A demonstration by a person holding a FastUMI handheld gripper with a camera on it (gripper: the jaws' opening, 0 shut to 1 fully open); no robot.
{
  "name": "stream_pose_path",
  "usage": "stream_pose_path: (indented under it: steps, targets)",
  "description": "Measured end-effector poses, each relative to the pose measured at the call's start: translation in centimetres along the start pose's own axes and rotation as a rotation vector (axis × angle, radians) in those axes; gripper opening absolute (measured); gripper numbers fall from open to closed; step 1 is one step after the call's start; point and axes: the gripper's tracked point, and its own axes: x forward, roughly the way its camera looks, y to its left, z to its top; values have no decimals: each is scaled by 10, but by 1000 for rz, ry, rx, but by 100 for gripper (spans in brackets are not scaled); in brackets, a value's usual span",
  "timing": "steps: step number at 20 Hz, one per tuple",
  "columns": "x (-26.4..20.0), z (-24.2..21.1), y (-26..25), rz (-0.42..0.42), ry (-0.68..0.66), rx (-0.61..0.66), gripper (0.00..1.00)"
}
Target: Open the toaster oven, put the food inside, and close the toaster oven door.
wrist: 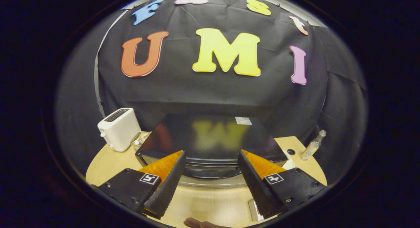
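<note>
The black toaster oven (210, 136) stands on the light wooden table (105, 162), seen from above and in front; its glossy top mirrors the wall. Its curved silver door handle (210, 182) runs along the front edge, and the door looks closed. My gripper (211, 154) is open, hovering above the oven's front. The black serrated fingers (167, 185) are spread wide, one to each side of the handle, with nothing between them. A brown rounded thing (200, 223), possibly the food, peeks in on the table below the fingers, mostly cut off.
A white pop-up toaster (118, 128) stands left of the oven. A small clear bottle (313, 146) and a black dot-like thing (291, 152) sit on the table to its right. A white flat item (254, 211) lies under the right finger.
</note>
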Motion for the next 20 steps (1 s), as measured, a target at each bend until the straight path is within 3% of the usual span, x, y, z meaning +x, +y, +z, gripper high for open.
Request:
stream_pose_path:
  steps: [8,20]
  targets:
    - [20,-12,-2,74,36,21,100]
    - [-27,-53,-2,70,-38,-26,100]
